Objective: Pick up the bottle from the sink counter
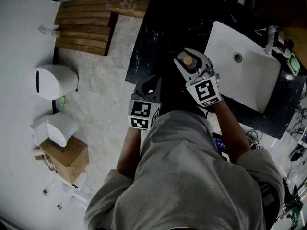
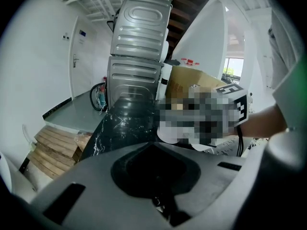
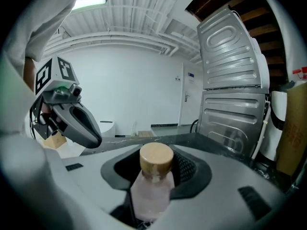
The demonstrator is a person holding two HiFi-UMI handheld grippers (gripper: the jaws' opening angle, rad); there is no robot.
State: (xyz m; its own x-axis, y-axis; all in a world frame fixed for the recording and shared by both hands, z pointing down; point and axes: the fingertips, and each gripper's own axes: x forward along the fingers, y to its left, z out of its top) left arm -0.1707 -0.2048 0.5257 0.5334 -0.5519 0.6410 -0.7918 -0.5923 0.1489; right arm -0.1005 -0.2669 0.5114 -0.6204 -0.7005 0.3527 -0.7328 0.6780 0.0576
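**Q.** Which step is shown here?

**A.** The moment just ahead of the grasp. I have the right gripper (image 1: 191, 56) set round the bottle (image 3: 152, 186). Its jaws stand wide apart, one on each side of the pale body, and the tan cap (image 3: 156, 158) rises in the hollow between them. I see no pad pressing on the bottle, so I judge it not yet held.

**Q.** Where does the bottle stand?

**A.** Between the right jaws, close to upright, and deep in toward their root rather than out at the tips. Its base is hidden below the jaws. I take it to rest on the dark marbled surface (image 1: 144, 47), with the white sink (image 1: 244, 75) off to the right of the jaws.

**Q.** And the other gripper?

**A.** The left gripper (image 1: 151, 82) hangs to the left of the right jaws, apart from the bottle. Its jaws are brought together, and the hollow between them is empty.

**Q.** What does the next move call for?

**A.** Closing the right jaws evenly on the body, below the cap, until both pads bear on it, and then lifting straight up. The body looks smooth and narrow to me, so an off-centre closing could tip it or let it slide. I would keep the jaws level while they close.
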